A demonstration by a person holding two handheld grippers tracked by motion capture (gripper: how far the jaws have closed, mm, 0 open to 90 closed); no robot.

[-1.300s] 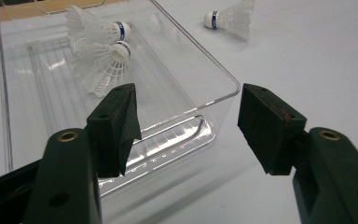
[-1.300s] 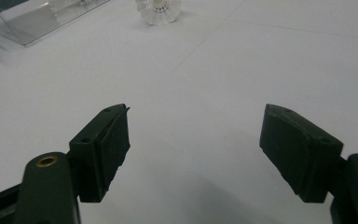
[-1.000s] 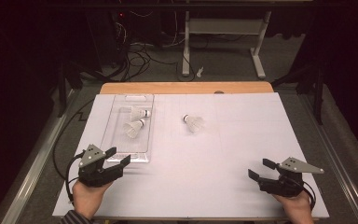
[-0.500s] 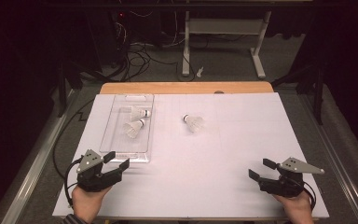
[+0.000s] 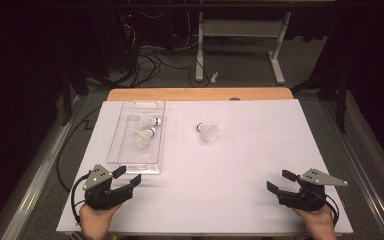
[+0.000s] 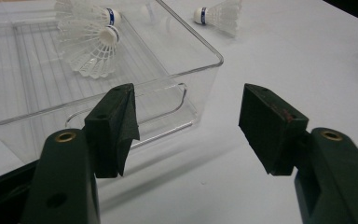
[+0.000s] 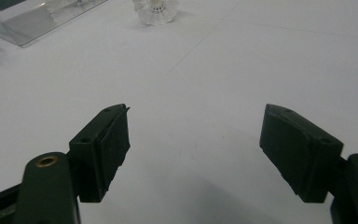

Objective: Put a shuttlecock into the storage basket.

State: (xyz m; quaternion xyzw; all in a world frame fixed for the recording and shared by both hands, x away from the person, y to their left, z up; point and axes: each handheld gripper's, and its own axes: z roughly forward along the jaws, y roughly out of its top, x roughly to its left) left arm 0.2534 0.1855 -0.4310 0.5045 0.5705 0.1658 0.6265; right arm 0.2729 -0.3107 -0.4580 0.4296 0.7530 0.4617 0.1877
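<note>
Fingers (image 6: 116, 126) of my left gripper (image 5: 125, 180) stand wide apart with nothing between them; my right gripper (image 5: 279, 183) is spread just as wide and empty. Both rest near the front edge of the white sheet-covered table (image 5: 260, 150), well apart from each other.

Work in hand, as I judge it: loading shuttles into the clear rectangular plastic tray (image 5: 121, 150). Two white feathered shuttlecocks with blue-banded cork tips (image 5: 144, 137) already lie inside, touching or nearly so. A third white feathered shuttlecock (image 5: 207, 131) lies on its side on the sheet, to the right of the tray and apart from it, cork toward the tray.

Risks from here:
- Feather skirt is light and springy. Closing on the skirt could crush it or squirt the shuttle out sideways; the cork end looks safer.
- It lies on its side, so a brushing jaw may roll it away.
- My left gripper sits just beside the tray's near corner; a careless lift could knock the tray, which looks light enough to slide.
- Releasing high over the tray might bounce it off the two inside.
</note>
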